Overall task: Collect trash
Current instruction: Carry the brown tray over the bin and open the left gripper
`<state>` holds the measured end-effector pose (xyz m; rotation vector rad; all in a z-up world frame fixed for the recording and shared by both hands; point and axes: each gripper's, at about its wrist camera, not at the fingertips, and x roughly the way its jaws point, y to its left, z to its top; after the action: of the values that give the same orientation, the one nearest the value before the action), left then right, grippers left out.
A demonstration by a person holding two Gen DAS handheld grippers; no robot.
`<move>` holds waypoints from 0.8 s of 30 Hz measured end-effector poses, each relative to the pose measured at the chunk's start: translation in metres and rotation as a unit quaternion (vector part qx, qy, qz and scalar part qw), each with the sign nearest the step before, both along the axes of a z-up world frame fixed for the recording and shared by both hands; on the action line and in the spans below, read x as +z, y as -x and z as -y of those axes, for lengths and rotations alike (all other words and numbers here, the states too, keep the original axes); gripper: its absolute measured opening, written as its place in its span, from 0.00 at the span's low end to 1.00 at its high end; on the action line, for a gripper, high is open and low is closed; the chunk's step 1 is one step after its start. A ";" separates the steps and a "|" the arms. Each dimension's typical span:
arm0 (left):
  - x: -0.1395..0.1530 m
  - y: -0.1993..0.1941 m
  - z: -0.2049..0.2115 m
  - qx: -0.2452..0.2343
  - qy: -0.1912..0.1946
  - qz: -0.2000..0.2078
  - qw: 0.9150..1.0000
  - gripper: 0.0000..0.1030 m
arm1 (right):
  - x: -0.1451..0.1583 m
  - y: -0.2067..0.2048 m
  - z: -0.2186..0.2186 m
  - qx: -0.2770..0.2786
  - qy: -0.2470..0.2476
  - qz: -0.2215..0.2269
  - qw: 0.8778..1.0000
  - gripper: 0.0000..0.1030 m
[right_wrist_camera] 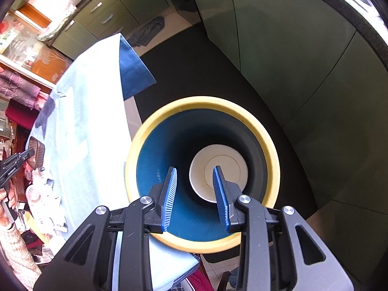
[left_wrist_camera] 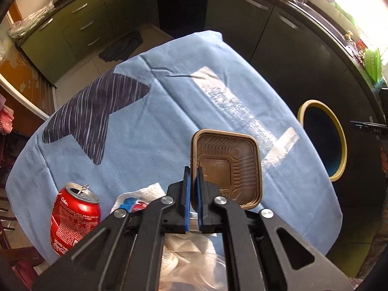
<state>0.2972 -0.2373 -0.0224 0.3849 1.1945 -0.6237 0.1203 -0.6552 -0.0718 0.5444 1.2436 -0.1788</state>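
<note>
A brown plastic tray [left_wrist_camera: 230,167] hangs tilted above the blue tablecloth [left_wrist_camera: 169,97], with my left gripper [left_wrist_camera: 193,169] shut on its left rim. The same tray [right_wrist_camera: 37,151] shows small at the far left of the right wrist view. On the cloth stand a red Coke can [left_wrist_camera: 74,220], opened, and a white tissue with a red-blue wrapper [left_wrist_camera: 138,198]. Crumpled clear plastic [left_wrist_camera: 191,262] lies under the left gripper. My right gripper [right_wrist_camera: 195,168] is open and holds nothing, right above the yellow-rimmed blue bin [right_wrist_camera: 201,103]. A white paper cup [right_wrist_camera: 232,160] lies at the bin's bottom.
The bin [left_wrist_camera: 315,101] stands on the floor just past the table's right edge. Dark green kitchen cabinets [left_wrist_camera: 80,21] run around the back and right. A dark rag [left_wrist_camera: 121,46] lies on the floor beyond the table. A person's hand [right_wrist_camera: 7,201] shows at the left edge.
</note>
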 end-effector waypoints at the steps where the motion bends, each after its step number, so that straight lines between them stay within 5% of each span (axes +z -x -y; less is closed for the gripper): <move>1: 0.005 0.008 0.008 -0.009 0.003 0.002 1.000 0.04 | 0.005 0.004 0.000 0.001 0.003 0.004 1.000 0.30; 11: 0.013 0.087 0.153 -0.137 0.033 -0.021 0.990 0.04 | 0.028 0.050 0.005 -0.003 0.018 0.027 0.999 0.31; 21: -0.051 0.120 0.281 -0.188 0.002 -0.032 0.982 0.05 | 0.028 0.101 0.032 -0.040 0.024 0.023 0.999 0.30; 24: -0.064 0.123 0.297 -0.191 -0.010 -0.026 0.981 0.28 | 0.030 0.109 0.040 -0.048 0.025 0.022 0.998 0.31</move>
<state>0.1744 -0.5344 -0.0867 0.6256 1.1858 -0.9589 0.0113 -0.6950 -0.0423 0.5613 1.1673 -0.2764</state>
